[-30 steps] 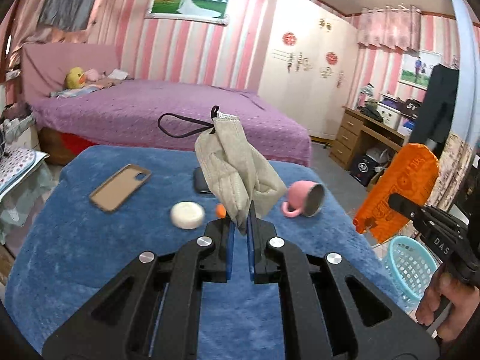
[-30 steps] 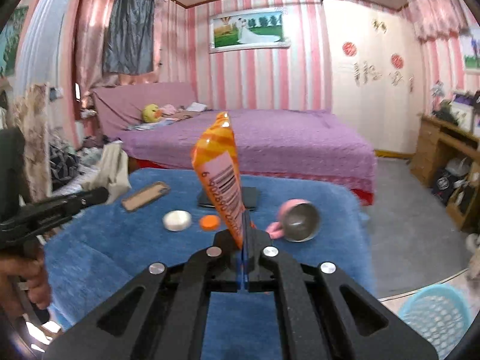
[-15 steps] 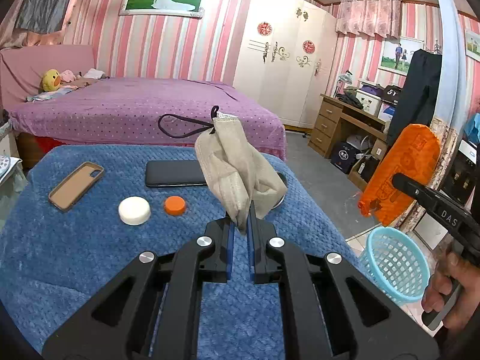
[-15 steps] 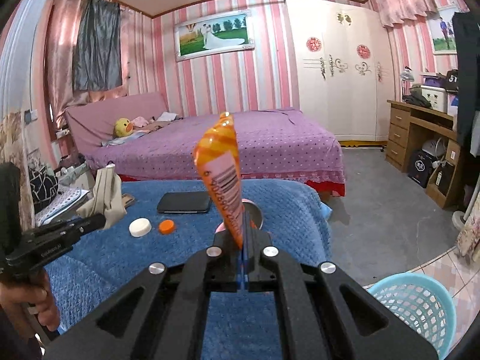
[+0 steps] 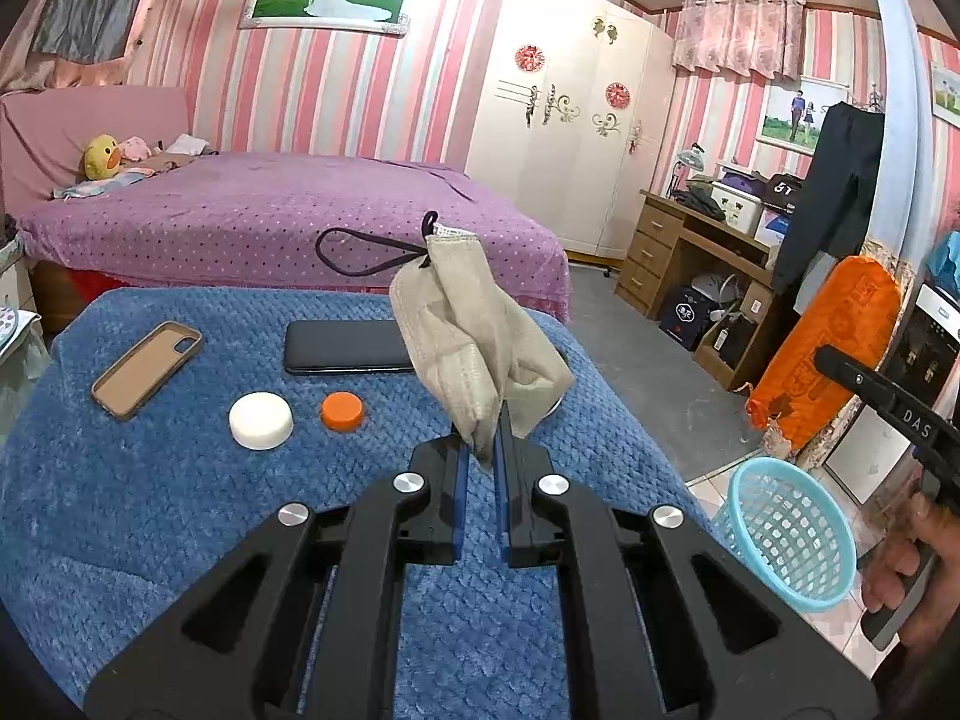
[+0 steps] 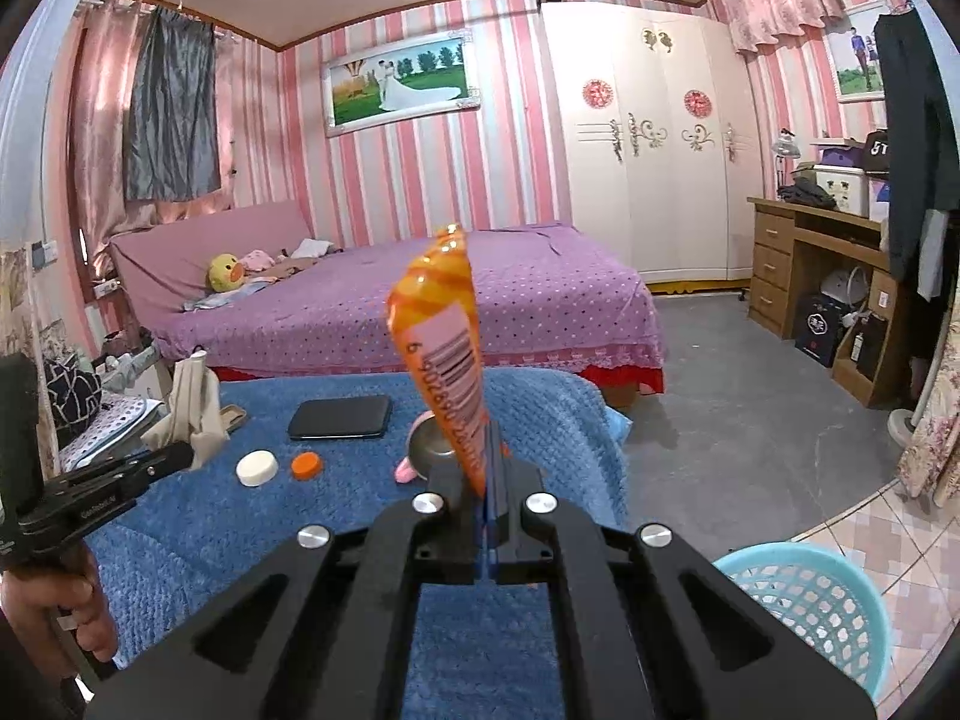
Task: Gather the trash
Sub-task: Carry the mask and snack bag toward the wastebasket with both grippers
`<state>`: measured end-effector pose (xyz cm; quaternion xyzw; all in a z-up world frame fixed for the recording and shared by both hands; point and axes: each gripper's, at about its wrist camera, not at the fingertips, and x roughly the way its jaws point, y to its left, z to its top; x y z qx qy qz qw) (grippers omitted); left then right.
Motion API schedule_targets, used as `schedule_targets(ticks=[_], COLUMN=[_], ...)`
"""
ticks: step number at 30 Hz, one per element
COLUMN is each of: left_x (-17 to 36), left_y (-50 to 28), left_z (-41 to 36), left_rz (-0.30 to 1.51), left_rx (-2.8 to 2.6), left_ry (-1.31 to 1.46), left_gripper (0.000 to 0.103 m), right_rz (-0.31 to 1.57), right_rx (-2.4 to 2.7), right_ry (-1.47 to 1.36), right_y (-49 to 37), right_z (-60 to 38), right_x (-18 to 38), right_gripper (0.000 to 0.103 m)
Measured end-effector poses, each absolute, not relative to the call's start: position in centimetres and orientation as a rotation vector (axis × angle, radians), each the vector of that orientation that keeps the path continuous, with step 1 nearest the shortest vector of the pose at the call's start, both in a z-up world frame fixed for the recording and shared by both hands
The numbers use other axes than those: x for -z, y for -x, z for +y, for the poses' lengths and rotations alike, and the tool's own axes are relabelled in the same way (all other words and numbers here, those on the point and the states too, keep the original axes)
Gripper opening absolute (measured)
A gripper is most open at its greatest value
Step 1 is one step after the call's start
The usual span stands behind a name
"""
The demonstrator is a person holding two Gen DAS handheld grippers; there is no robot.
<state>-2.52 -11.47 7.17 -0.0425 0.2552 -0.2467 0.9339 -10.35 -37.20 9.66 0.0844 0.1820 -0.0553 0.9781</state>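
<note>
Blue blanket (image 5: 150,510) below us: left gripper (image 5: 480,450) clamps a beige mask (image 5: 474,348), right gripper (image 6: 487,480) pinches an orange wrapper (image 6: 447,348); only the right view shows the pink cup (image 6: 423,450).

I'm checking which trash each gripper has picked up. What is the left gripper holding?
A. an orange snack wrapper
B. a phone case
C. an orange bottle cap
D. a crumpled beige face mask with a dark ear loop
D: the left gripper is shut on the beige face mask, while the snack wrapper is in the right gripper and the cap and case lie on the blue blanket.
</note>
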Motion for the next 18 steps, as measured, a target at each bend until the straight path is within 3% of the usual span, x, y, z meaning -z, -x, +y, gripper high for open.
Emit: schedule_targets(ticks=[18], left_x=[-6.8], left_y=[2.7], left_z=[-12.7], left_rz=[0.527], left_rx=[0.526], left_ry=[0.072], left_gripper=[0.006], right_rz=[0.413], right_rx=[0.211], right_ry=[-0.196], right_y=[11.4], right_z=[-41.1], right_x=[-9.2], right_gripper=[0.000])
